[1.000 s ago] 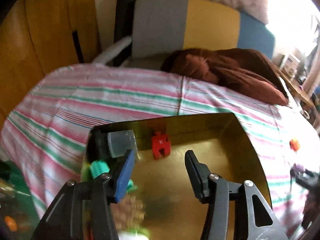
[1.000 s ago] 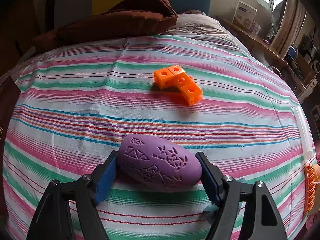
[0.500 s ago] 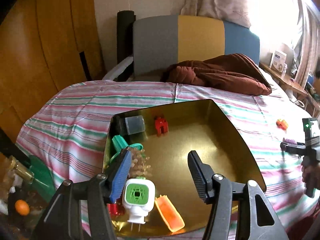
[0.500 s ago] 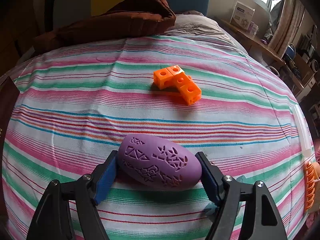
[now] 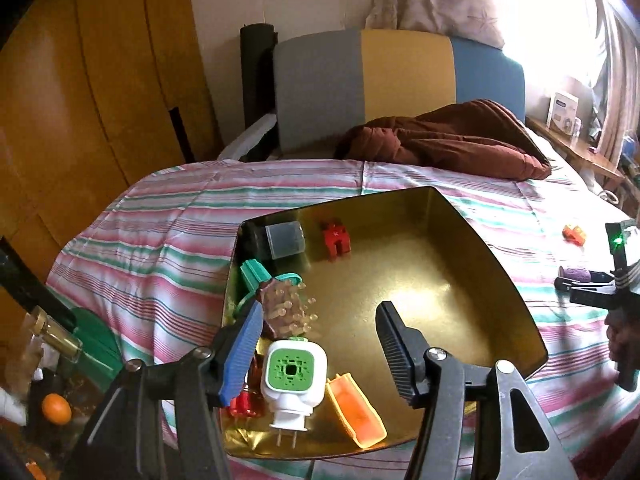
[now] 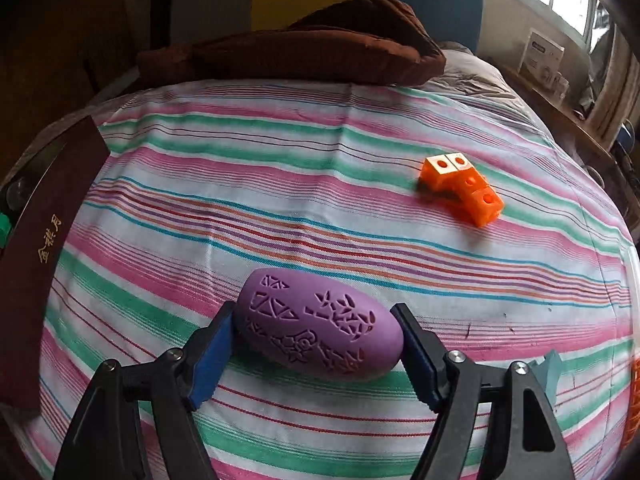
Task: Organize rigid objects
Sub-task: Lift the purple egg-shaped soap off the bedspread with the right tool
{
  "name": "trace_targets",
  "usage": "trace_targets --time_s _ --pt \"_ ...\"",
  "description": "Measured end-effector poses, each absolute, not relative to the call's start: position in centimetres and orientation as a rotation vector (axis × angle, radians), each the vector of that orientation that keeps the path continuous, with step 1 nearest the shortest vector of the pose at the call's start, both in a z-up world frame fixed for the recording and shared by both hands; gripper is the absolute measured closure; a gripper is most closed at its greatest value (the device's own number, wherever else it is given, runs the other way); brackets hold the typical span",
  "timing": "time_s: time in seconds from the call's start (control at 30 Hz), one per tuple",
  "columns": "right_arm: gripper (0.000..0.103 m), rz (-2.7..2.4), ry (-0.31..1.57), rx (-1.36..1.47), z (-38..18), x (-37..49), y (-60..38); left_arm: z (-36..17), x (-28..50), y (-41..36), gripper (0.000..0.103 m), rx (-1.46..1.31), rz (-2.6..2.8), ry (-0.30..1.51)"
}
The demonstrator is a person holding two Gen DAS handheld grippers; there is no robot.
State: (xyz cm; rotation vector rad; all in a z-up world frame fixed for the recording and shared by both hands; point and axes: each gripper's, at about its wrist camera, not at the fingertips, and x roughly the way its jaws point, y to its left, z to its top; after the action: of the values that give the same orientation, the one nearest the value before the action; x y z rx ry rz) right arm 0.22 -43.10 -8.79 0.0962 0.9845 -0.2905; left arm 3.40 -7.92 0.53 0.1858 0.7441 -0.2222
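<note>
Pulled back from the gold tray [image 5: 460,280] since a second ago, left gripper [image 5: 320,320] now over its near edge, more of the contents in view; jaws just been opening, nothing between them, parted and empty. Right gripper [image 6: 316,336] shifted too: purple egg [image 6: 318,324] same place between the pads, orange blocks [image 6: 460,188] now further right in the right wrist view, dark red tray wall [image 6: 44,240] with gold lettering now showing at left. Clamped on the purple egg end to end, both pads touching it, egg down at the striped bedsheet [image 6: 280,184], can't tell if resting or just lifted. Orange blocks alone on the sheet, well apart from the egg. Inside the tray, along the left side: grey cube [image 5: 285,238] in the far corner, red puzzle piece [image 5: 336,236] just beside it, teal clip [image 5: 256,276], brown nubby brush [image 5: 286,312], white plug with green face [image 5: 294,380], orange scoop [image 5: 356,408] at the near edge, small red piece [image 5: 244,404] partly hidden behind the left finger. Rest of the tray floor bare. Brown blanket [image 5: 448,144] bunched at the head of the bed. Right gripper also visible far right in the left wrist view, a hand [image 5: 624,340] below it, dim.
</note>
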Motion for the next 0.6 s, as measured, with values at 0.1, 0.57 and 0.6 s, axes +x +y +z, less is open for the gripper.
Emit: trace_targets --time_s 0.1,0.57,0.6 --pt "0.026 -0.29 0.981 0.094 -8.9 0.2 -43.1 0.4 3.2 -8.1 0.043 0.206 -0.219 0.741" --pt "0.026 -0.284 0.984 0.093 -8.9 0.2 -43.2 0.2 2.2 -7.9 0.043 0.226 -0.216 0.746" --pt "0.026 -0.283 0.986 0.094 -8.9 0.2 -43.2 0.2 2.1 -8.0 0.043 0.226 -0.22 0.749"
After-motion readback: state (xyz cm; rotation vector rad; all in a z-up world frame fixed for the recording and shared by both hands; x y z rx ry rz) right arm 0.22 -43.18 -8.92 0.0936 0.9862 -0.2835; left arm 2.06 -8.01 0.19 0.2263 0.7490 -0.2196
